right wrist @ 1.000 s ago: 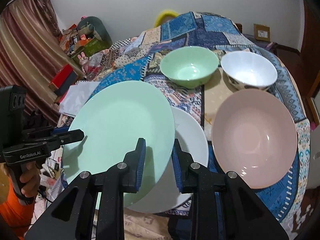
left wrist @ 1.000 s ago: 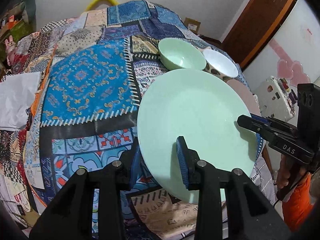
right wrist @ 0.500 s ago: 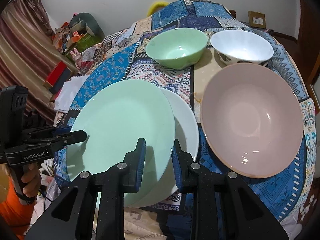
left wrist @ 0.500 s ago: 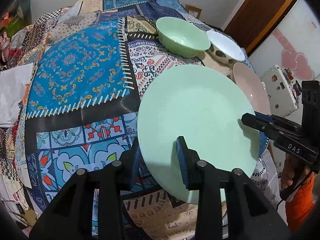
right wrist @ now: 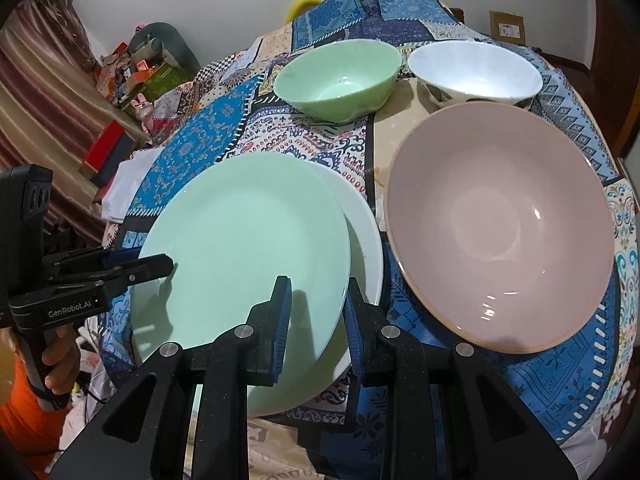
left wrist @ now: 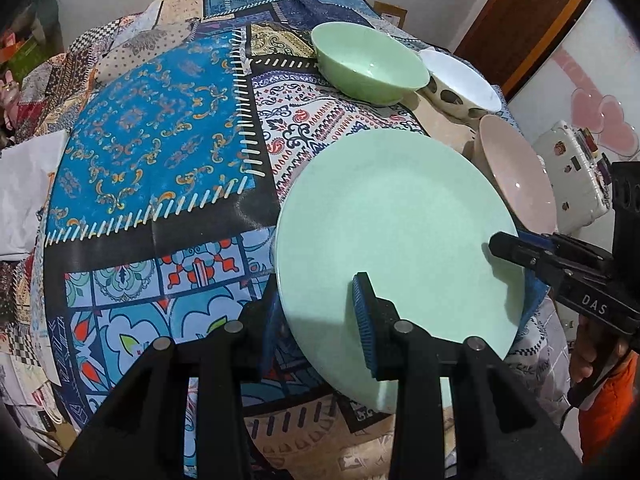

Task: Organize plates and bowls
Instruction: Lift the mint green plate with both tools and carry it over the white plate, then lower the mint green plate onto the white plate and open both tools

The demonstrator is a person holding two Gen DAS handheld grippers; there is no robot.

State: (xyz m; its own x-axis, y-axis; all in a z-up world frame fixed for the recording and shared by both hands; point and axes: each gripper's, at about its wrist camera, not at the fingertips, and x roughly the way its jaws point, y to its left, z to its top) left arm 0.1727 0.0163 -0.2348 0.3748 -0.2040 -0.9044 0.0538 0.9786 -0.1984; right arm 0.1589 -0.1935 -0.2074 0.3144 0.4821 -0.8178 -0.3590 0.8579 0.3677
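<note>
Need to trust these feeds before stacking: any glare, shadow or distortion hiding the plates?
Left wrist view: fisheye bends the table; the fingers' shadow falls on the green plate; the white plate is hidden. Right wrist view: small highlights on the pink bowl, finger shadow on the green plate, white plate rim clear; dark corners in both.

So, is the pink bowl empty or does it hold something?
Empty. The right wrist view shows the whole inside of the pink bowl: bare glossy surface with only light reflections, nothing in it.
</note>
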